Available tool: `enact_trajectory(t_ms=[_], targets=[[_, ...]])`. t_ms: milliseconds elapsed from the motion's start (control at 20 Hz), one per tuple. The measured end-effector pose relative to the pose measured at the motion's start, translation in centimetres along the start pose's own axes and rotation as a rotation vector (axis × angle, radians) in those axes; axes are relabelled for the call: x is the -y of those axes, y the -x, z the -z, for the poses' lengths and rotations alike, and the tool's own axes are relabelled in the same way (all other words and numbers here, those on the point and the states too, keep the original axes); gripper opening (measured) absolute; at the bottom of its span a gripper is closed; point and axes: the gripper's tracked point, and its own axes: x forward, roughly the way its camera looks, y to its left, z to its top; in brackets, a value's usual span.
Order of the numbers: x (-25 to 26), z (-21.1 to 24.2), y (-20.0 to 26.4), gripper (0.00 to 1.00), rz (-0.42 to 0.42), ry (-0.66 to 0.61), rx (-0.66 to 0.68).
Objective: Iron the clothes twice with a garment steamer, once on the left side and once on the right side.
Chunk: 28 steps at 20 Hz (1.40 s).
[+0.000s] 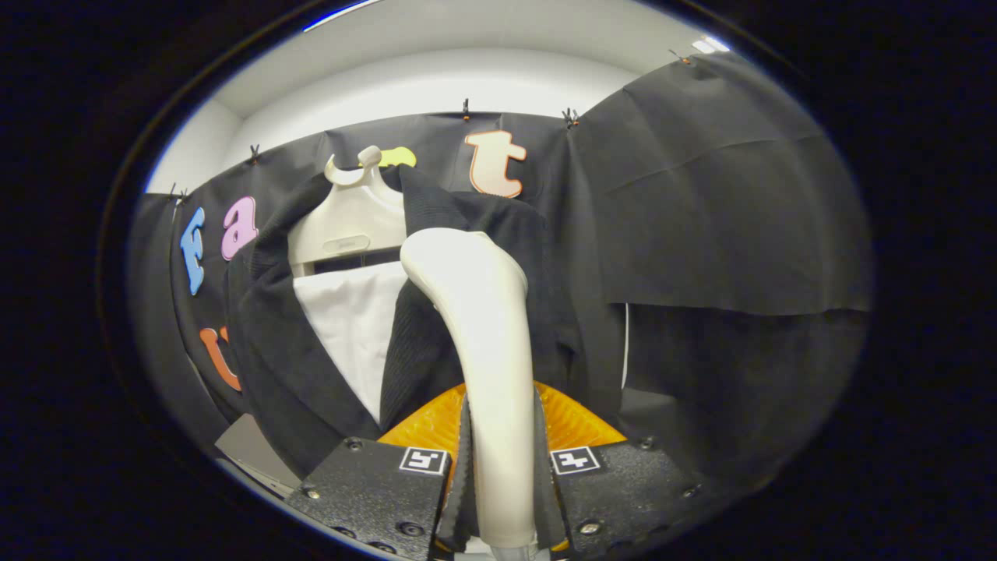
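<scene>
My gripper (501, 467) is shut on the handle of a cream-white garment steamer (481, 327), both fingers pressing its sides. The steamer rises between the fingers and its rounded head reaches the right front panel of a black jacket (498, 234). The jacket hangs open on a white hanger (354, 222) just beyond the fingers, with a white board or shirt (354, 327) showing between its lapels. The left panel of the jacket (273, 343) hangs beside the steamer, apart from it.
Black cloth (724, 202) forms the booth's wall behind and to the right of the jacket. A white wall and ceiling (467, 78) rise above it. A grey surface edge (245, 444) shows low, left of the fingers.
</scene>
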Motion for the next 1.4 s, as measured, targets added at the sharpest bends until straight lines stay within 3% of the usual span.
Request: enact_trajectory(t_ms=[1200, 1400], targets=[[1.2, 15.0, 0.5, 0.35, 0.183, 0.124, -0.195], [1.8, 15.7, -0.2, 0.35, 0.200, 0.126, -0.231]])
